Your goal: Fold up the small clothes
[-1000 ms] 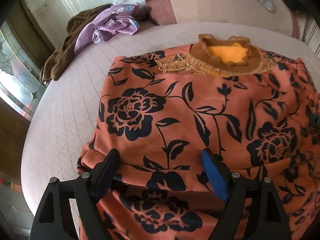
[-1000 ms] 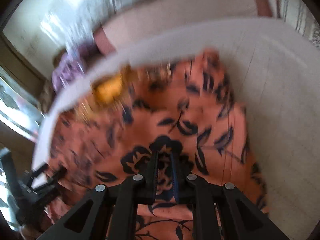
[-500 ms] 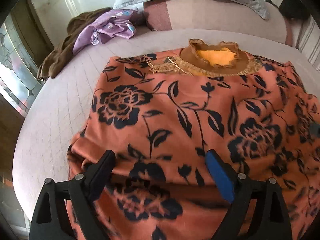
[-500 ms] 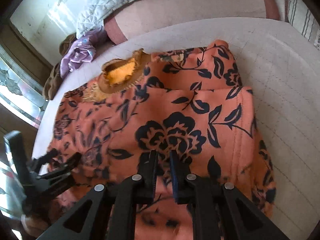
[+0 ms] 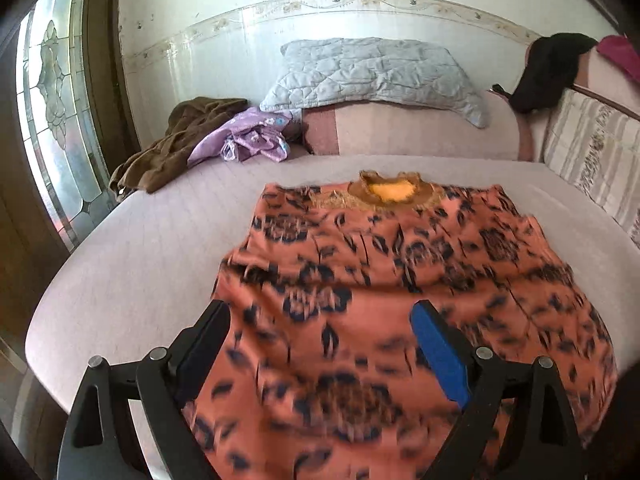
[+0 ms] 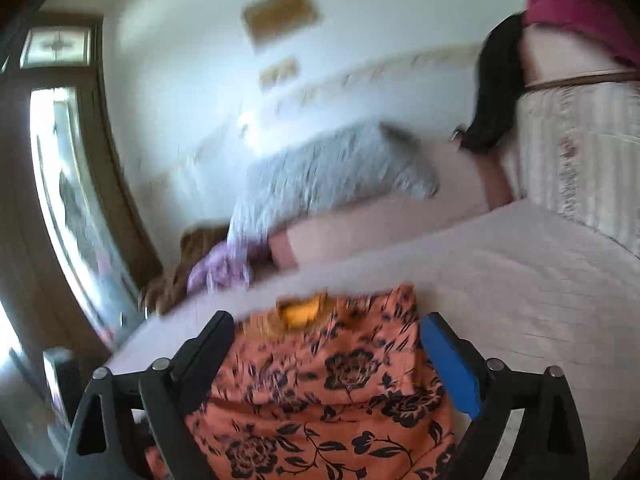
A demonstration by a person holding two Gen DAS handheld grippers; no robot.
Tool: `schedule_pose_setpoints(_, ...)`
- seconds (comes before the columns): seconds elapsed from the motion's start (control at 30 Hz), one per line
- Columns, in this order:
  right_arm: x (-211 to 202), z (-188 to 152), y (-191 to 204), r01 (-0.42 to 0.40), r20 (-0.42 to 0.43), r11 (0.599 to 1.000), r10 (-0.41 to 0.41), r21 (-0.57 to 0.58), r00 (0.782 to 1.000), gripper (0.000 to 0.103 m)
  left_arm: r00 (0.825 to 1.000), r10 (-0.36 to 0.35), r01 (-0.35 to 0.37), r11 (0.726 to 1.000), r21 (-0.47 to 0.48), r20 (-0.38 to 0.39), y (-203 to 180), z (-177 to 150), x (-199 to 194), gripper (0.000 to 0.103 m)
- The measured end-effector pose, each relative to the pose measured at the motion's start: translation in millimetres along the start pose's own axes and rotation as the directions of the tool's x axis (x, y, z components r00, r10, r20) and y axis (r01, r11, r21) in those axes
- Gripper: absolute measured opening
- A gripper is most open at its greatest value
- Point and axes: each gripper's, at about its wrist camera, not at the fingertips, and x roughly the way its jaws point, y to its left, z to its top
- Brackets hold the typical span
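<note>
Right gripper [image 6: 326,356], clamped on the floral top [image 6: 320,400] a second ago, is opening, empty; left gripper [image 5: 320,348] spread wide; fold apparently laid.

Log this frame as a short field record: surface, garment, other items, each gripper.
surface: pale pink quilted bed
garment: orange top with black floral print, lying flat, brown collar away from the cameras
other items: purple cloth and brown cloth heaped at the far left; grey quilted pillow
left gripper: open, holding nothing
right gripper: jaws opening, no fabric pinched
</note>
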Motion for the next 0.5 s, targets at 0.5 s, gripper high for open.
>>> schedule_pose_setpoints(0.5,-94,-17,21,-0.026,0.031,0.999,0.027,-0.040,0.999,0.096,0.990,-0.036,0.035,0.999,0.014,0.133,-20,9,-123,0.101)
